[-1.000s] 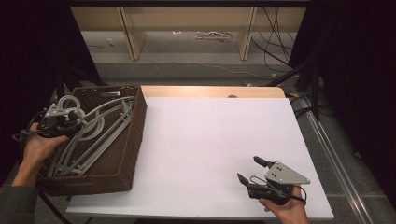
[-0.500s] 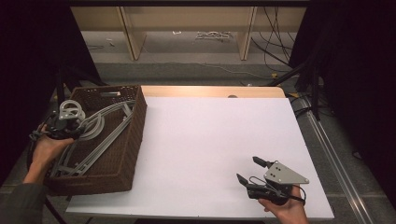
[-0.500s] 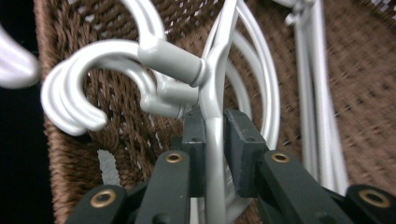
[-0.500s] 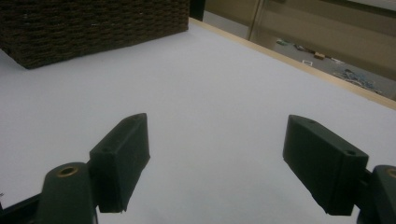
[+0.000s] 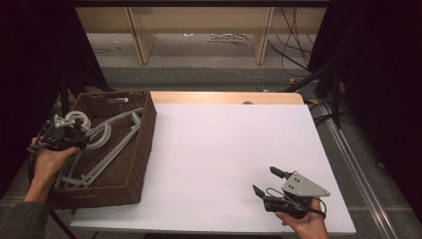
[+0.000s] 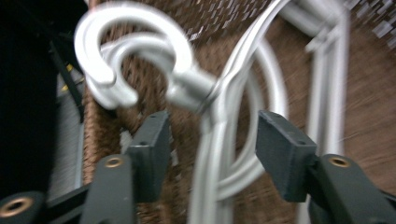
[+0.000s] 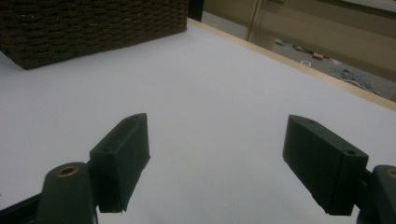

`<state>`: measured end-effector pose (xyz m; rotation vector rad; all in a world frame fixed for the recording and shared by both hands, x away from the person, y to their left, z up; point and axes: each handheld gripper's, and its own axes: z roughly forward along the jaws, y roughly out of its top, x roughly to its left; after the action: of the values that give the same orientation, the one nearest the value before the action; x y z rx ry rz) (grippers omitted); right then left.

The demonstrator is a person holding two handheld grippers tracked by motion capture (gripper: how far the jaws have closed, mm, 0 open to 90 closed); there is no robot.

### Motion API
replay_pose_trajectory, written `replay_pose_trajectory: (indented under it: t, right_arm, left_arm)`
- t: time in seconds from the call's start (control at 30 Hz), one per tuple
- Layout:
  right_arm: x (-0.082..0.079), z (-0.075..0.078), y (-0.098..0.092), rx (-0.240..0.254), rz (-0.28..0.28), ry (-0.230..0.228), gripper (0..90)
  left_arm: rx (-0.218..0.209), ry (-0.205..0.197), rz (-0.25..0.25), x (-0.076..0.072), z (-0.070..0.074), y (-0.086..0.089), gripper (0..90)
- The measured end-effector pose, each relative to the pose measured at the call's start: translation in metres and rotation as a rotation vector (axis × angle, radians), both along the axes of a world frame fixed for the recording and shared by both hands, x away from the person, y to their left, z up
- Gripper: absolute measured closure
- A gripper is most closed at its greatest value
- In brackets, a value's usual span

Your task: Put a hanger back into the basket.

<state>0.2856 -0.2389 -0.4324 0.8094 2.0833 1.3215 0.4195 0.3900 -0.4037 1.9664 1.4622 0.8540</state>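
Observation:
Several silver metal hangers (image 5: 112,134) lie in a dark woven basket (image 5: 142,149) on the table's left side. My left gripper (image 5: 74,133) hovers over the basket's left rim. Its jaws have just been opening and now stand apart (image 6: 212,135). A hanger's neck (image 6: 210,154) runs between them without touching either pad, and its hook (image 6: 135,51) curls just beyond. My right gripper (image 5: 264,179) rests low at the near right of the white tabletop (image 5: 219,144). It is open (image 7: 217,140) with nothing between its fingers.
The basket's side wall (image 7: 93,23) stands far ahead of the right gripper. A wooden strip (image 5: 224,97) runs along the table's far edge. Beyond it are shelf legs (image 5: 137,35) and loose cables (image 5: 293,30) on the floor.
My left hand has drawn slightly back toward the near left of the basket, and the hanger hooks now show beside it. The right hand has not moved.

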Motion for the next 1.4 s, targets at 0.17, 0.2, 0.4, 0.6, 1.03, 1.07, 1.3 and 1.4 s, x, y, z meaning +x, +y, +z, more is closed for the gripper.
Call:
replay_pose_trajectory:
  t: [0.17,0.2,0.4,0.6,1.03,1.07,1.3,1.4]
  right_arm:
    - [0.000,0.000,0.001,0.003,0.005,0.000,23.9]
    - [0.000,0.000,0.001,0.003,0.005,0.000,23.8]
    - [0.000,0.000,0.001,0.004,0.008,0.002,23.8]
    - [0.000,-0.001,0.002,0.002,0.003,-0.002,23.4]
    - [-0.001,-0.001,0.002,-0.001,0.009,0.002,22.2]
    - [-0.001,-0.001,0.002,-0.002,0.009,0.000,22.2]
    - [-0.001,-0.001,0.003,-0.004,0.012,-0.002,22.2]
    - [-0.001,-0.002,0.002,-0.004,0.012,-0.001,22.2]
  left_arm:
    - [-0.064,-0.062,-0.039,-0.011,0.015,-0.015,37.5]
    - [-0.072,-0.072,-0.053,-0.012,0.018,-0.017,37.1]
    - [-0.137,-0.114,-0.140,-0.025,0.031,-0.043,33.6]
    - [-0.166,-0.171,-0.240,-0.040,0.046,-0.073,32.1]
    - [-0.222,-0.197,-0.416,-0.060,0.046,-0.130,31.0]
    - [-0.225,-0.197,-0.420,-0.061,0.045,-0.133,30.9]
    - [-0.272,-0.217,-0.471,-0.068,0.037,-0.157,28.2]
    - [-0.280,-0.225,-0.516,-0.071,0.033,-0.169,25.9]
